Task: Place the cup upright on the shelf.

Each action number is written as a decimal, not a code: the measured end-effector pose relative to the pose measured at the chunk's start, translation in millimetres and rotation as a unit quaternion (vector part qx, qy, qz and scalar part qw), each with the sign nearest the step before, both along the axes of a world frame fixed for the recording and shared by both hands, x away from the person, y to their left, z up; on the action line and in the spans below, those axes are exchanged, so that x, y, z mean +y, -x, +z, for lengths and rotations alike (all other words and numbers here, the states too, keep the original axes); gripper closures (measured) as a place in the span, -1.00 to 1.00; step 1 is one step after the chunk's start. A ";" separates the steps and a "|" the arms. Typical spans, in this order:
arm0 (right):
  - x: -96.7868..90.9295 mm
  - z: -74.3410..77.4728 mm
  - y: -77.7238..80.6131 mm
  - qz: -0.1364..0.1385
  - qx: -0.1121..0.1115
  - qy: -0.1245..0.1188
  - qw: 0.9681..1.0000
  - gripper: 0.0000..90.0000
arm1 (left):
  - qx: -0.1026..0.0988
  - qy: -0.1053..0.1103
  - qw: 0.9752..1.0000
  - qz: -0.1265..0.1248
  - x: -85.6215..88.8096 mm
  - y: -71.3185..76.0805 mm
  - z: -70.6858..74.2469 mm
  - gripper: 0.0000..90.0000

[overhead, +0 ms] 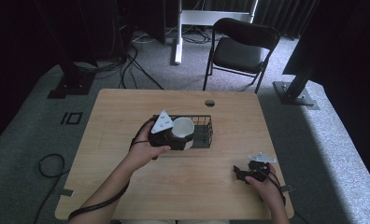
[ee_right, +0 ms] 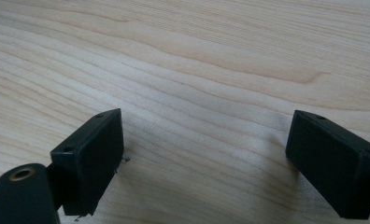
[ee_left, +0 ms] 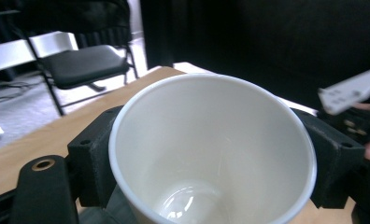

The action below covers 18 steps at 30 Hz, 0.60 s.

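Left claw [overhead: 181, 135] grasping a white paper cup [overhead: 183, 128], one black jaw on either side of the cup wall; the cup sits at the near left edge of a black wire basket [overhead: 202, 130] in the middle of the wooden table [overhead: 117, 116]. In the left gripper view the cup [ee_left: 211, 149] is seen from above its open mouth (interior bare). Right claw [overhead: 241, 173] released, jaws spread wide over bare wood near the table's right front corner, well apart from the basket; the right gripper view shows the gap between its jaws [ee_right: 204, 154]. A black folding chair [overhead: 241, 46] stands beyond the table.
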State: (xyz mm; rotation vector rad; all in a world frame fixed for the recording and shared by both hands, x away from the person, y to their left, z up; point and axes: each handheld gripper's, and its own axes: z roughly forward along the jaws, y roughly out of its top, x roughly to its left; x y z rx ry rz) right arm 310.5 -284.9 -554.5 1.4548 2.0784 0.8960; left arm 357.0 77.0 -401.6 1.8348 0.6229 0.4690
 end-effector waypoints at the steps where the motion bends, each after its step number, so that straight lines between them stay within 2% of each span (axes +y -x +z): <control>1: 0.0 0.0 0.0 0.000 0.000 0.000 1.000 -0.76 | 0.000 0.000 1.000 0.000 0.0 0.0 0.0 -0.55; 2: 0.0 0.0 0.0 0.000 0.000 0.000 1.000 -0.76 | -0.001 0.004 1.000 0.014 -0.6 -4.6 0.7 -0.55; 6: 0.0 0.0 0.0 0.000 0.000 0.000 1.000 -0.76 | 0.001 0.014 0.999 0.037 0.5 -13.9 2.1 -0.55; 9: 0.0 0.0 0.0 0.000 0.000 0.000 1.000 -0.76 | -0.007 0.019 0.998 0.065 1.6 -21.9 4.2 -0.55; 12: 0.0 0.0 0.0 0.000 0.000 0.000 1.000 -0.76 | -0.016 0.030 0.995 0.093 1.1 -28.3 3.9 -0.55; 13: 0.0 0.0 0.0 0.000 0.000 0.000 1.000 -0.76 | -0.016 0.030 0.995 0.093 1.1 -28.3 3.9 -0.55; 14: 0.0 0.0 0.1 0.000 0.000 0.000 1.000 -0.76 | -0.022 0.019 0.993 0.111 -0.3 -32.7 1.0 -0.55; 18: 0.0 0.0 0.0 0.000 0.000 0.000 1.000 -0.76 | -0.010 0.019 0.991 0.133 -2.8 -40.6 -6.8 -0.55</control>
